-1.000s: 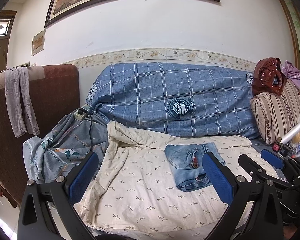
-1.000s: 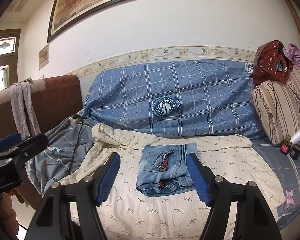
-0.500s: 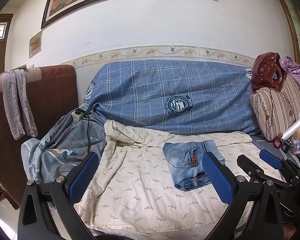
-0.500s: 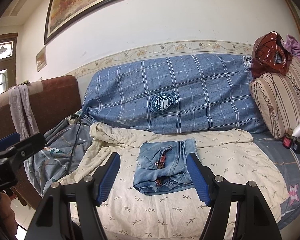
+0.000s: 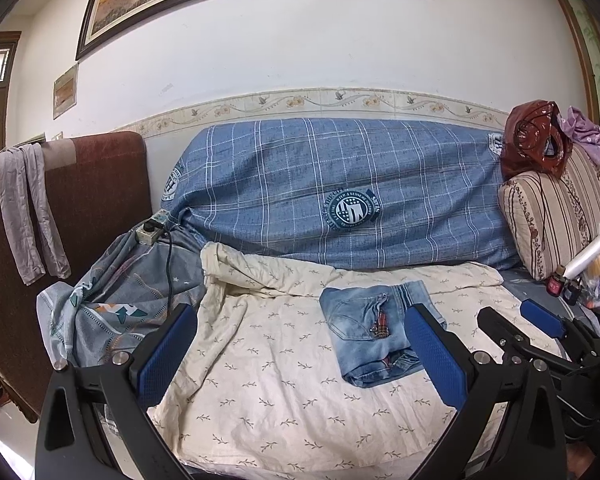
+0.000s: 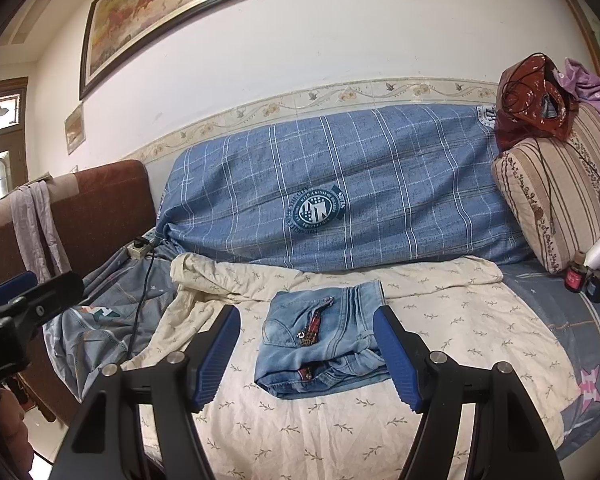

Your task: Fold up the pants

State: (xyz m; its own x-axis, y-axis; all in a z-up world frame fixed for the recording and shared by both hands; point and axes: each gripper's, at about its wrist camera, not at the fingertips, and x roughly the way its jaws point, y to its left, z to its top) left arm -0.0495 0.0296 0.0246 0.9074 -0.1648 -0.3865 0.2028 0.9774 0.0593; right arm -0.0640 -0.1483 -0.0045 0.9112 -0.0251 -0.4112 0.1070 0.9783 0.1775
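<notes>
A small pair of light-blue jeans lies folded into a compact rectangle on the cream leaf-print sheet that covers the sofa seat. My left gripper is open and empty, held back from the sofa, with the jeans beyond its right finger. My right gripper is also open with nothing in it; the jeans show beyond the gap between its blue pads. Each gripper appears at the edge of the other's view: the right gripper and the left gripper.
A blue plaid cushion lines the sofa back. A striped pillow with a brown bag sits at the right, small bottles below it. A power strip and cable lie on a grey-blue quilt at the left, beside a brown armchair.
Both views have shifted slightly as the hands drifted. The jeans lie as before and both grippers keep the same width.
</notes>
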